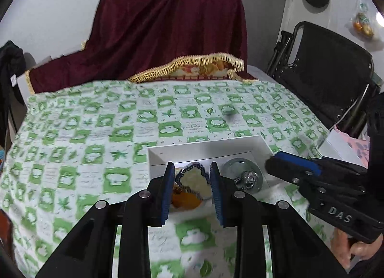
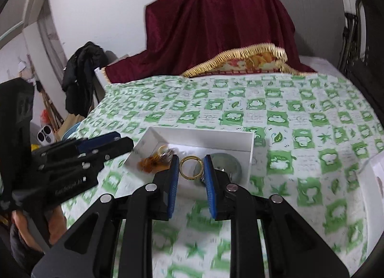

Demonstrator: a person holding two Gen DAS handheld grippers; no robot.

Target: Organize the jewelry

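A green-and-white leaf-print cloth (image 1: 72,134) covers the worktop, and a maroon fringed drape (image 1: 165,33) hangs over something bulky at twelve o'clock. A black folding chair (image 1: 331,81) stands at two o'clock in the left wrist view.

On the cloth sits a shallow white box (image 2: 204,137). It holds a round grey glass dish (image 2: 230,166) at its three o'clock end and an amber tangle of jewelry (image 2: 150,162) at nine o'clock.

The left tongs (image 1: 192,177) grip a pale pendant with a dark scalloped rim (image 1: 193,178) above the box. The right tongs (image 2: 192,166) clamp a plain gold ring (image 2: 191,167), held upright between the blue pads (image 2: 174,182), also above the box.
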